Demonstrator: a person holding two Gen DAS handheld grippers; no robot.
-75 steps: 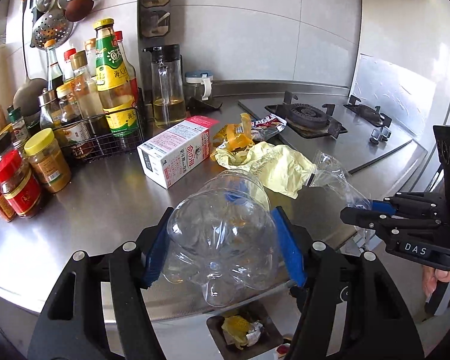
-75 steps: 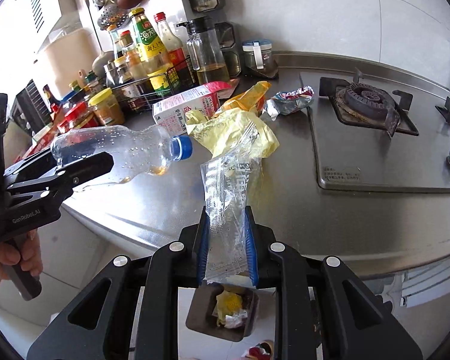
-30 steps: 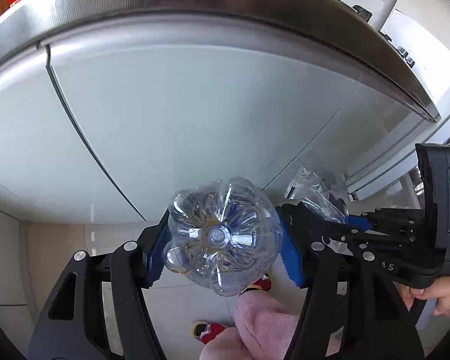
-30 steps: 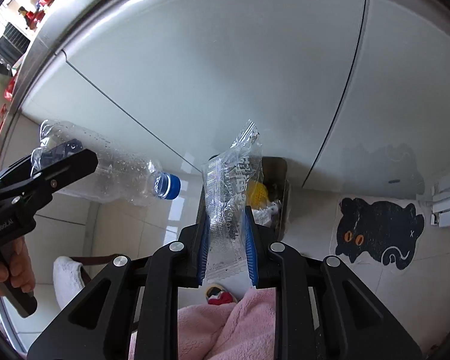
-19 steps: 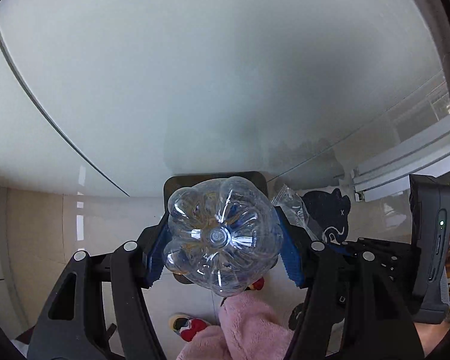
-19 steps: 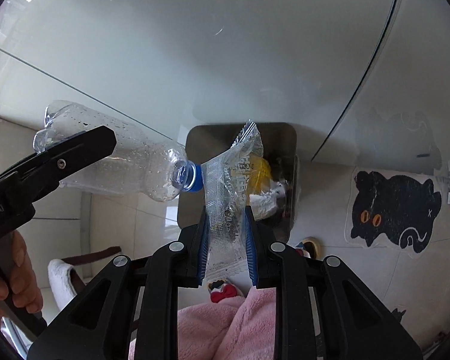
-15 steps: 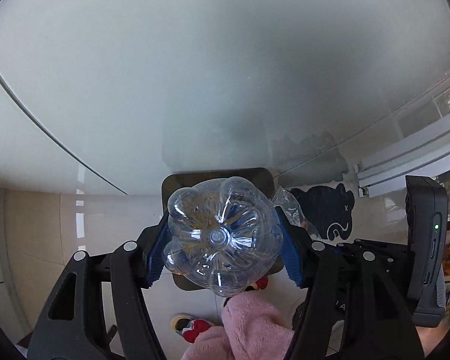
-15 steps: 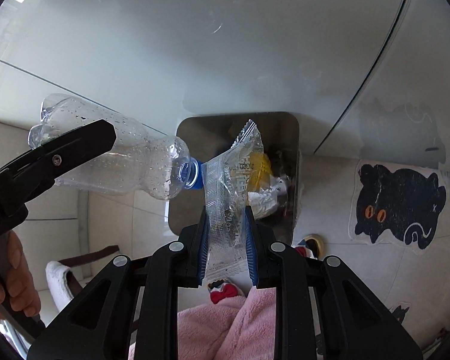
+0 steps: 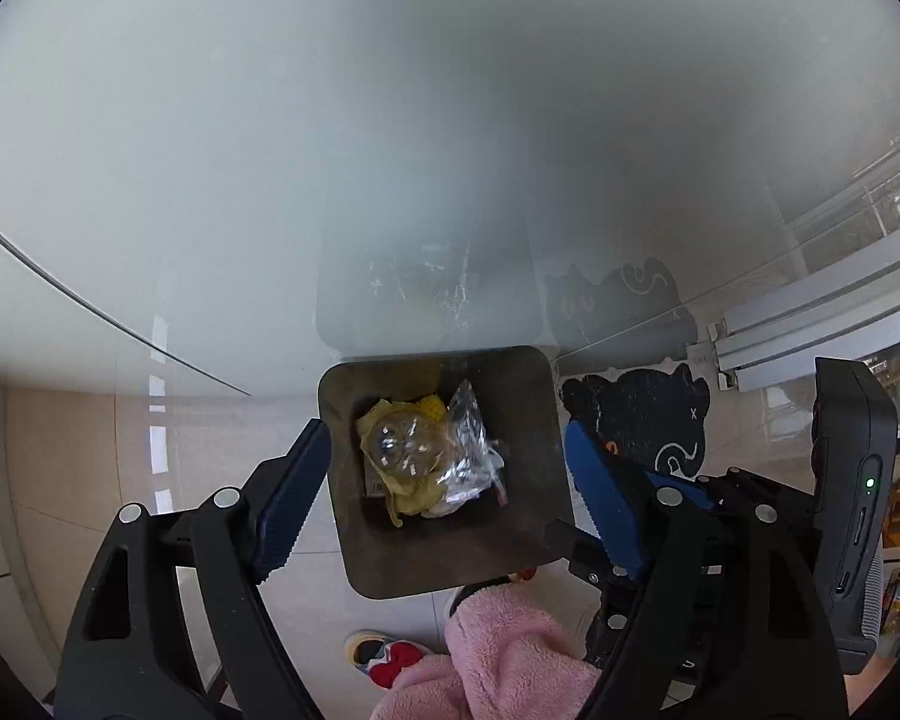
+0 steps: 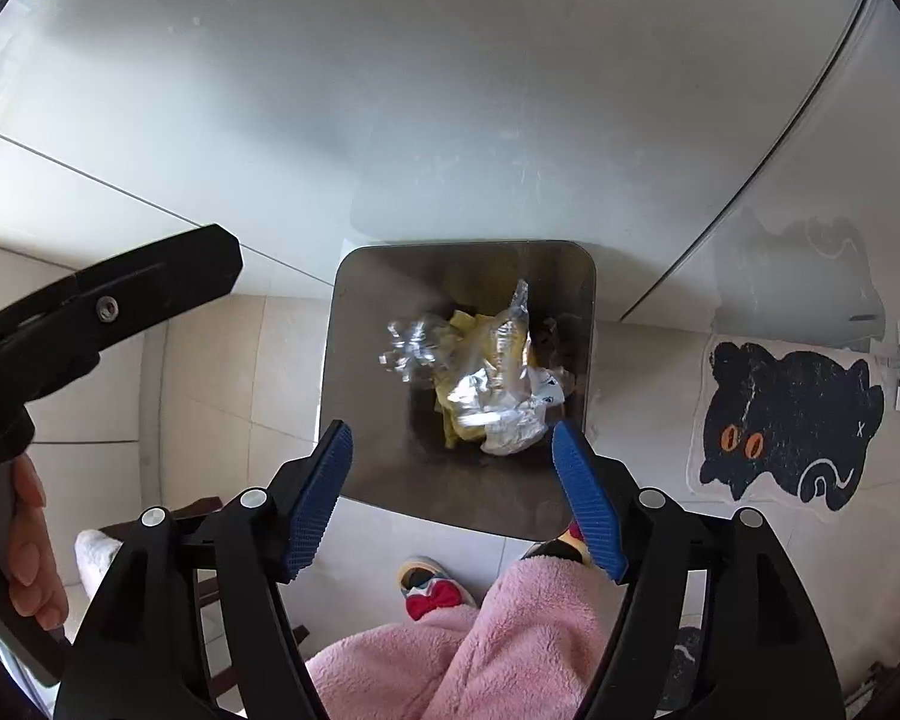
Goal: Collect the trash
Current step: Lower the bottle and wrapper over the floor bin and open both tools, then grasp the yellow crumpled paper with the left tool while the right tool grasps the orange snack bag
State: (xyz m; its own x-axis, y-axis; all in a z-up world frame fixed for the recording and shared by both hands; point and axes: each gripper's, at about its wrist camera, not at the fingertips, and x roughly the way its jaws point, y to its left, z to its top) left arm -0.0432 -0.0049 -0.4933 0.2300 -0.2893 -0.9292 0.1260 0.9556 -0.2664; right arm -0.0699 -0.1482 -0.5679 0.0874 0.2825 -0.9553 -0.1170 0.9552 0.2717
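Observation:
A dark square trash bin [image 9: 444, 564] [image 10: 354, 420] stands on the tiled floor below both grippers. Inside it lie the clear plastic bottle [image 9: 405, 450] [image 10: 411, 345], seen bottom-up in the left wrist view, and the clear wrapper [image 9: 468, 420] [image 10: 510, 330], on top of yellow and white trash. My left gripper [image 9: 444, 492] hangs over the bin, its jaws opening, with nothing between them. My right gripper [image 10: 453, 498] also hangs over the bin, its jaws opening and empty. The left gripper's finger [image 10: 114, 306] shows at the left of the right wrist view.
Pale cabinet doors [image 9: 390, 120] rise behind the bin. A black cat-shaped mat [image 10: 792, 420] lies on the floor to the right. A person's pink fleece clothing [image 10: 480, 648] and slippers [image 10: 432, 594] are just below the bin. A hand [image 10: 24, 558] holds the left gripper's handle.
Both grippers have opened. The bottle has dropped out of the left one and the wrapper out of the right one, and both now lie in the bin.

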